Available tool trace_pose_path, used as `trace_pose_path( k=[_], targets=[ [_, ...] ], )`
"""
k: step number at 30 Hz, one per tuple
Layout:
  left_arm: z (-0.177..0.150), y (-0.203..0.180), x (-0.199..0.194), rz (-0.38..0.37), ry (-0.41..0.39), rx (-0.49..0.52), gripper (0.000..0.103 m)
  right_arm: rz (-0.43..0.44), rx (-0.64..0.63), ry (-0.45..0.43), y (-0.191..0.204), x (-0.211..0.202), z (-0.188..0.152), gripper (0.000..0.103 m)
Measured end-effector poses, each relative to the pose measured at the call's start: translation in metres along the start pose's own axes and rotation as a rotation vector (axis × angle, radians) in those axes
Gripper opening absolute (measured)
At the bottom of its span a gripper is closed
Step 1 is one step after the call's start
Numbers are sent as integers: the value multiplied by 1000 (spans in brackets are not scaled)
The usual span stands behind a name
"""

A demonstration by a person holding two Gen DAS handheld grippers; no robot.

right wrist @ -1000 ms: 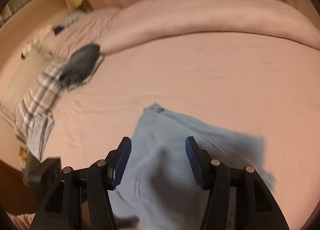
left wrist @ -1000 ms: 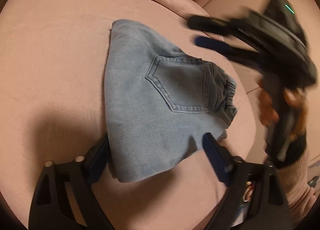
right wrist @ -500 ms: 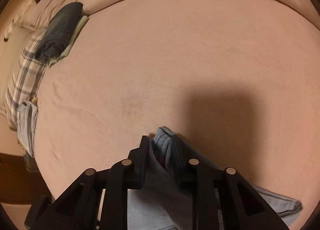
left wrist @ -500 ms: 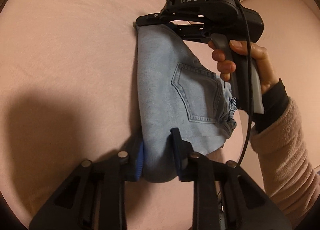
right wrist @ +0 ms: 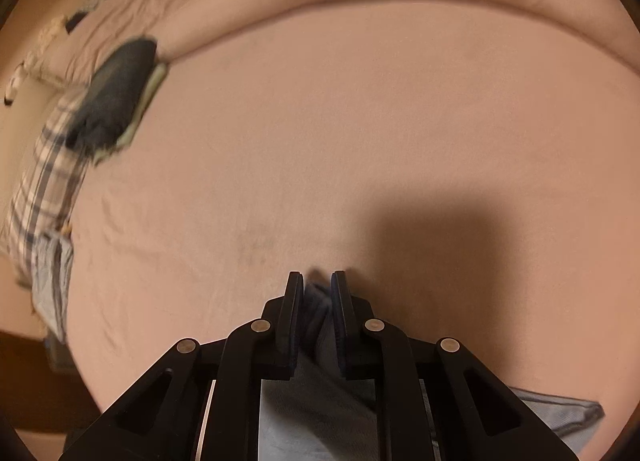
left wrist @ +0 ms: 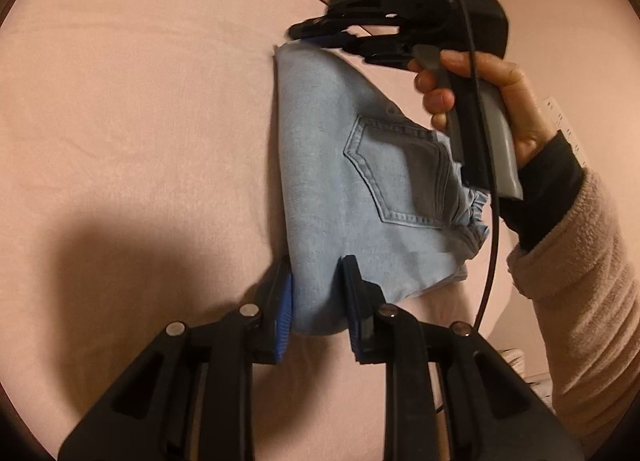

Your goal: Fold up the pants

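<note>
The pants (left wrist: 340,189), light blue denim already doubled into a compact bundle with a back pocket (left wrist: 400,173) facing up, are lying on the pink bed (left wrist: 140,121), and both tools are taking hold of one long folded edge. The left gripper (left wrist: 318,301) is pinching the near corner of that edge, its jaws clenched on the thick fold; they have just been closing, and the cloth is filling the gap between them. The right gripper (right wrist: 316,293) is biting the far corner, jaws nearly together with a bunch of denim squeezed between them; they too have just been closing. In the left wrist view the person's right hand (left wrist: 488,109) is wrapping the tool's handle, a pink sleeve (left wrist: 580,281) behind it. Off to the side of the bed, a dark folded garment (right wrist: 116,97) is resting on plaid cloth (right wrist: 44,189), well apart from the work. Judging by this, the step in hand is securing both corners for another fold, and the task is looking well advanced. The next move is likely calling for lifting the two corners together, keeping the edge taut between them, and carrying it across to the opposite side so the layers are landing square; uneven lift could be letting the inner layers slip out.
</note>
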State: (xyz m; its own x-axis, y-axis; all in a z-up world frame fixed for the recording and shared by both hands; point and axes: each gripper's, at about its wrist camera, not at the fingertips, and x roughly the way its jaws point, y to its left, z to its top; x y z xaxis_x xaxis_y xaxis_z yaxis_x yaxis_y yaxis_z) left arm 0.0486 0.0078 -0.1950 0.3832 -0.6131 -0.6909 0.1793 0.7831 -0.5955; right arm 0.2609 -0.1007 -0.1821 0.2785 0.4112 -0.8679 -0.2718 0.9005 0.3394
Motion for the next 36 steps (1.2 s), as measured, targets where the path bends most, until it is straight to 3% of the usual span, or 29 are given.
trace_pose_path(
  k=[3, 6, 7, 8, 10, 11, 12, 14, 19, 22, 28, 32, 36],
  targets=[
    [-2, -18, -4, 64, -19, 44, 25, 42, 43, -130, -3, -36, -6, 13],
    [0, -32, -14, 118, -47, 97, 24, 103, 12, -170, 0, -66, -26, 14],
    [2, -39, -16, 137, -63, 116, 30, 97, -8, -181, 2, -76, -38, 14],
    [3, -44, -16, 151, -70, 128, 43, 102, -17, -186, 1, -83, -47, 14],
    [4, -53, -19, 167, -97, 153, 60, 102, -17, -184, -3, -92, -67, 17],
    [4, -59, -20, 174, -113, 170, 62, 86, -13, -193, -7, -97, -80, 24],
    [5, -66, -20, 184, -123, 199, 62, 83, -14, -198, -11, -102, -91, 33],
    [5, -75, -15, 213, -130, 242, 63, 50, -6, -222, -19, -113, -114, 38],
    [11, -86, 7, 234, -101, 316, 63, -87, 4, -290, -45, -142, -156, 38],
    [12, -92, 18, 259, -81, 355, 63, -101, 31, -307, -59, -153, -173, 38],
    [4, -86, 40, 336, -7, 419, 64, -182, 25, -238, -66, -130, -189, 38],
    [2, -89, 46, 382, -1, 464, 65, -231, -11, -235, -62, -114, -190, 38],
    [9, -85, 43, 365, 8, 439, 65, -228, -3, -238, -61, -115, -187, 38]
  ],
)
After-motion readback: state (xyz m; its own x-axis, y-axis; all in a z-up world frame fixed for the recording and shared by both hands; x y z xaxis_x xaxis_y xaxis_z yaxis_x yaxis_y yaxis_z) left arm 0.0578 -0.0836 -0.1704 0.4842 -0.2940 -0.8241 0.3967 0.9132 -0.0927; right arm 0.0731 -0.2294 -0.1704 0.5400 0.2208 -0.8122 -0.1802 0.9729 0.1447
